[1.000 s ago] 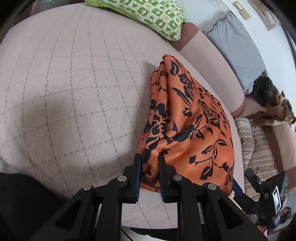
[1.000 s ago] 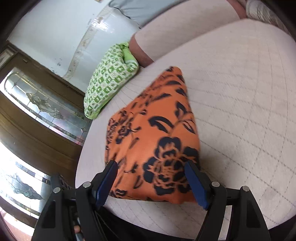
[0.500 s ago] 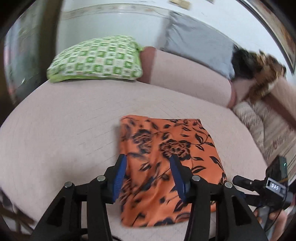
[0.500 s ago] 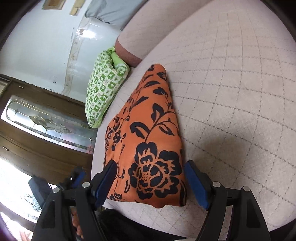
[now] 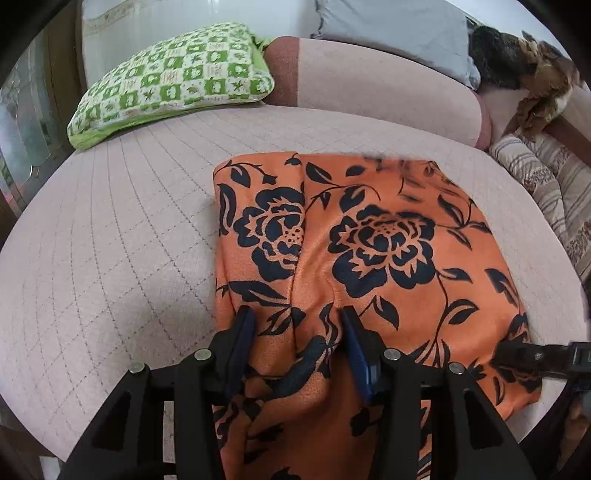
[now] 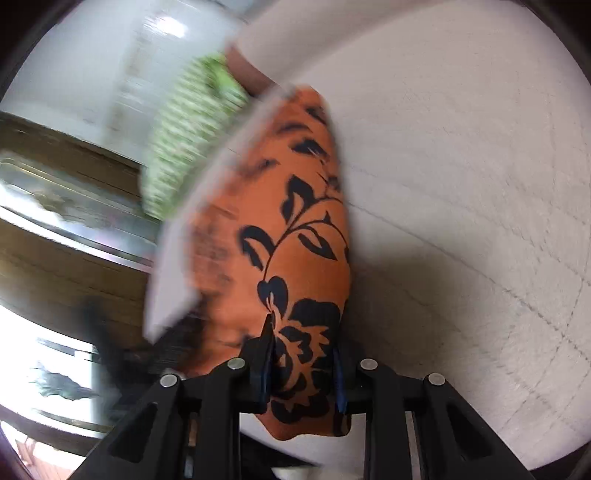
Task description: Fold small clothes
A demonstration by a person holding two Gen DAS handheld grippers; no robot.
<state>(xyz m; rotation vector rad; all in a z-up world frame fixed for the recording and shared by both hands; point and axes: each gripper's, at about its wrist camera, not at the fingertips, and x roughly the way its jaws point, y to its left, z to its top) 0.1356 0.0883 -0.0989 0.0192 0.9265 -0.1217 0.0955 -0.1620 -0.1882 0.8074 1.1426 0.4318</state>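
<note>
- Left wrist view: the orange cloth (image 5: 369,258) is a smooth, slightly sheeny fabric printed with black roses and leaves. It lies folded on the quilted bed cover (image 5: 122,258), a pale pink surface stitched in a diamond grid.
- A raised crease runs down the cloth's left third, and its near end bunches into soft folds that spill over the bed's edge.
- The left gripper (image 5: 297,325) is black with blue pads. Its jaws stand partly open over the bunched near end, with cloth lying between them. The pads do not appear to squeeze it.
- Behind the cloth sit a green-and-white checked pillow (image 5: 173,81), a plump grey pillow (image 5: 391,33), a furry brown blanket (image 5: 532,81) and a striped cushion (image 5: 546,184).
- The black tip of the right gripper (image 5: 535,356) reaches in at the cloth's right edge.
- Against one second ago in this view: the jaws then pinched a gathered corner of the cloth, which stood heaped in a ridge. Now they are apart and the cloth lies flatter and broader.
- Right wrist view, heavily motion-blurred: the same cloth runs away from the camera as a narrow orange strip on the bed cover (image 6: 461,184).
- The right gripper (image 6: 303,354) has its jaws closing, with the cloth's near corner between the blue pads. Whether they press it yet I cannot tell.
- Against the earlier frames here: the jaws stood wide on either side of the cloth's near end; now they are far narrower.
</note>
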